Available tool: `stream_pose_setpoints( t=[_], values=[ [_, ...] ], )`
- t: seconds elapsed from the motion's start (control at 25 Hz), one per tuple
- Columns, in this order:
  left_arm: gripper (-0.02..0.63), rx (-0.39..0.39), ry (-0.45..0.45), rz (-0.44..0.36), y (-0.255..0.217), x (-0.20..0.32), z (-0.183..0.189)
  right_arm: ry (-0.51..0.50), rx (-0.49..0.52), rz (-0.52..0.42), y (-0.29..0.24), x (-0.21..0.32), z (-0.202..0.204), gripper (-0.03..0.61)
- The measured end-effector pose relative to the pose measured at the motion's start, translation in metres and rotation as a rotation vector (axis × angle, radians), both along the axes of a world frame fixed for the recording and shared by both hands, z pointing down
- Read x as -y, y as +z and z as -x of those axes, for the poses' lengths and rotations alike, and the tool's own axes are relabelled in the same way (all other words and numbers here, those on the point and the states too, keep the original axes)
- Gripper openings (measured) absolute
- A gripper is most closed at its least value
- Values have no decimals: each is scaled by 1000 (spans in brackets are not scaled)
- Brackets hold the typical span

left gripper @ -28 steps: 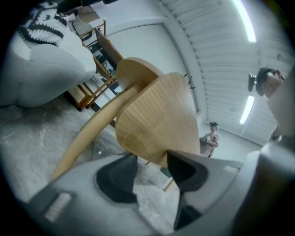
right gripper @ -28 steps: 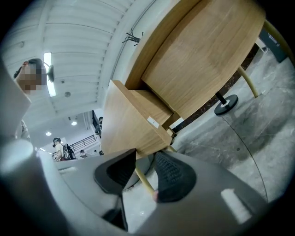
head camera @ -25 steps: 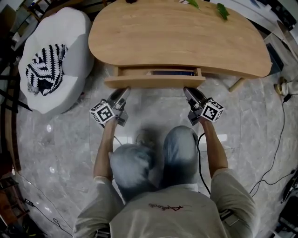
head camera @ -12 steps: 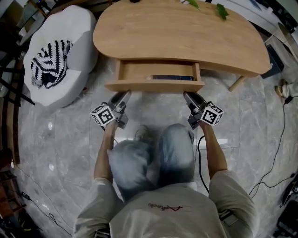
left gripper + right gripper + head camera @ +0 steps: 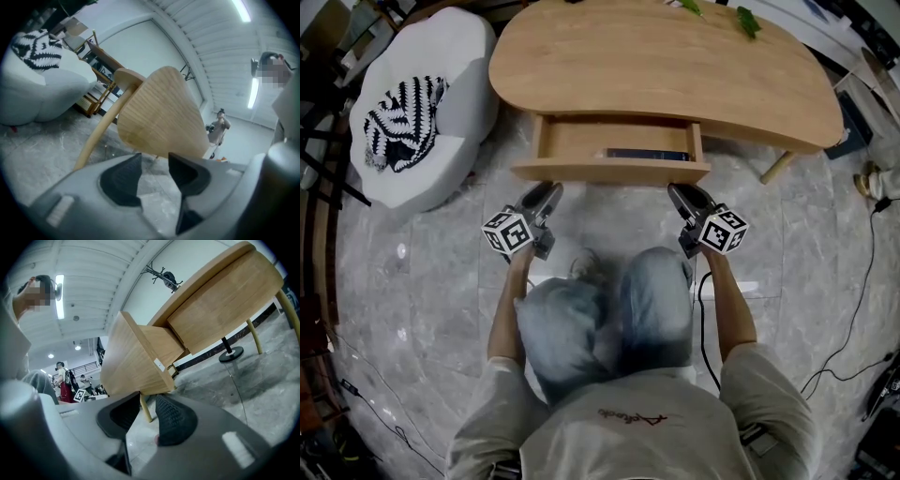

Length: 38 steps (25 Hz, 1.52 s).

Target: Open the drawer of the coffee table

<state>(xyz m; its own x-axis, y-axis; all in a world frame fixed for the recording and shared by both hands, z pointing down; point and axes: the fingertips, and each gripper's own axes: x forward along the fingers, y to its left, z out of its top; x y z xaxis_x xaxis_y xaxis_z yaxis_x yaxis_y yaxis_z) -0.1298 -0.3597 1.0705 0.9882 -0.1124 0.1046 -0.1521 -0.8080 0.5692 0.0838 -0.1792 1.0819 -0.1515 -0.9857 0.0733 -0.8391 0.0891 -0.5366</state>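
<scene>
The wooden coffee table (image 5: 666,66) has its drawer (image 5: 609,172) pulled out, and a dark flat thing (image 5: 647,155) lies inside. My left gripper (image 5: 546,194) is just short of the drawer front's left end, and my right gripper (image 5: 678,194) is just short of its right end. In the left gripper view the drawer front (image 5: 159,119) lies beyond the gripper (image 5: 154,161). In the right gripper view it (image 5: 129,362) is likewise beyond the gripper (image 5: 147,401). Both pairs of jaws have just been closing a little. They remain open with nothing between them.
A white pouf (image 5: 441,141) with a black-and-white knitted throw (image 5: 398,122) sits left of the table. Green leaves (image 5: 748,21) lie on the table's far edge. A table leg (image 5: 776,170) and cables (image 5: 853,319) are at the right. My knees (image 5: 609,319) are right behind the grippers.
The drawer has slid out toward me, showing its inside. Both grippers drew back with it, and their tips, which were at the drawer's front edge, now sit just short of it.
</scene>
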Motion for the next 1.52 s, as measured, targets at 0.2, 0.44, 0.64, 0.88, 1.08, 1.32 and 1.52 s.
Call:
stream_pose_setpoints(
  t=[0.2,0.44,0.64,0.88,1.08,1.32,1.52],
  values=[
    [102,184,35,-204,17,-16,12,43,-181,95,11,-7,1,53],
    [0,315,67,-453,28,-22,10,33,-403,162,21,-12,10,5],
    [0,304,98,-456,34,-24,-5,26,-423,183,26,-8,8,5],
    [0,323,131,-431,45,-13,-23,10,-399,240,39,10,5,5],
    [0,373,196,-371,53,-6,-28,-5,-353,313,44,25,9,5],
    [0,422,219,-295,22,-6,-27,-23,-301,415,15,26,14,5],
    [0,451,210,-222,-31,-5,-17,-4,-246,482,-43,23,28,5]
  ],
)
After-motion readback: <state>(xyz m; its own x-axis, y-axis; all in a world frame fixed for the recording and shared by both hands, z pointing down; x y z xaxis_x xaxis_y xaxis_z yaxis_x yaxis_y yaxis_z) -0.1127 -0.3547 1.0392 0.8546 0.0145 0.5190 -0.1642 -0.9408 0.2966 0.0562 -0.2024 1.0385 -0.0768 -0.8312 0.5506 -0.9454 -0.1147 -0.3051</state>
